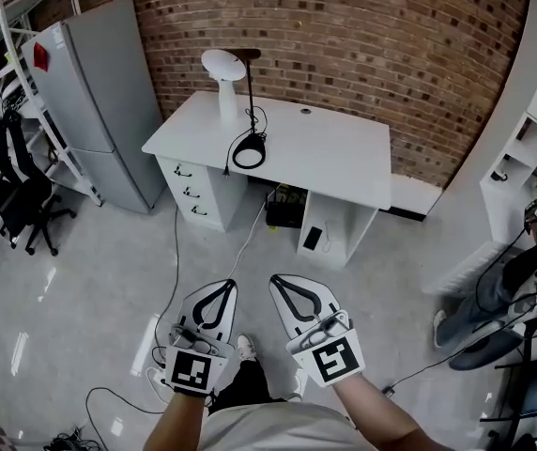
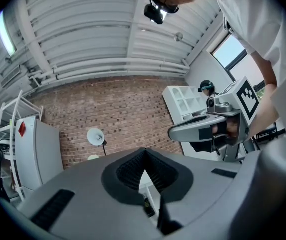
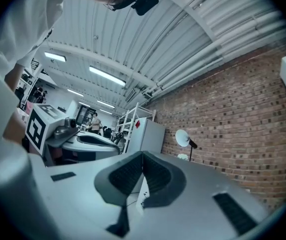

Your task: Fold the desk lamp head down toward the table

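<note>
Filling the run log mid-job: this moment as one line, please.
desk lamp: head raised, on white desk | left gripper: shut, empty | right gripper: shut, empty | stage: short of the desk, lamp untouched

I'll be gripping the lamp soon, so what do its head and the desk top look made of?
The lamp head looks smooth white, probably plastic or painted metal: even matte sheen. The desk top seems white laminate or painted board: flat, uniform surface.

Grey fridge (image 1: pixel 99 101) against brick wall (image 1: pixel 362 45); black office chair (image 1: pixel 20 195) left of fridge.
</note>
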`<state>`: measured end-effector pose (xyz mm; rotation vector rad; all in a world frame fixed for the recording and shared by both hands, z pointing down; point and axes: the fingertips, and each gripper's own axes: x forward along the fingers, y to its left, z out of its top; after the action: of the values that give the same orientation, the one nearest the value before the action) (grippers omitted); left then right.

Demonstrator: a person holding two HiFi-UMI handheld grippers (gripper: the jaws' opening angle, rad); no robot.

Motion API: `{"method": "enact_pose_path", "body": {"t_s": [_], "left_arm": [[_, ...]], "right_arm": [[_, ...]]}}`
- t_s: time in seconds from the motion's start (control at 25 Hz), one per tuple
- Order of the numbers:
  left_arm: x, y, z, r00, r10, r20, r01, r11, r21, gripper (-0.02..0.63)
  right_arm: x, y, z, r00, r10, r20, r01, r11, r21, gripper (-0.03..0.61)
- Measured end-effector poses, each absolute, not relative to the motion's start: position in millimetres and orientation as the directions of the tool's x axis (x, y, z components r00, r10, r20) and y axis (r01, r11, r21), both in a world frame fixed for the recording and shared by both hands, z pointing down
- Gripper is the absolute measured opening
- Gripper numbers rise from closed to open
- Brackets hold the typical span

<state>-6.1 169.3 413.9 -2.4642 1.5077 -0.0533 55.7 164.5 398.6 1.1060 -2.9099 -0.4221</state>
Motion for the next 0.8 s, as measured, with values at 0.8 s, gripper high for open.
{"method": "enact_pose_path", "body": {"t_s": [0.8], "left_arm": [[-106, -46, 421, 0.53, -0.844, -0.082, -0.814, -0.479, -0.328, 0.008]], "right_arm": [[-51, -45, 408, -0.737, -0.676, -0.026, -0.667, 0.72, 0.19, 0.017]]}}
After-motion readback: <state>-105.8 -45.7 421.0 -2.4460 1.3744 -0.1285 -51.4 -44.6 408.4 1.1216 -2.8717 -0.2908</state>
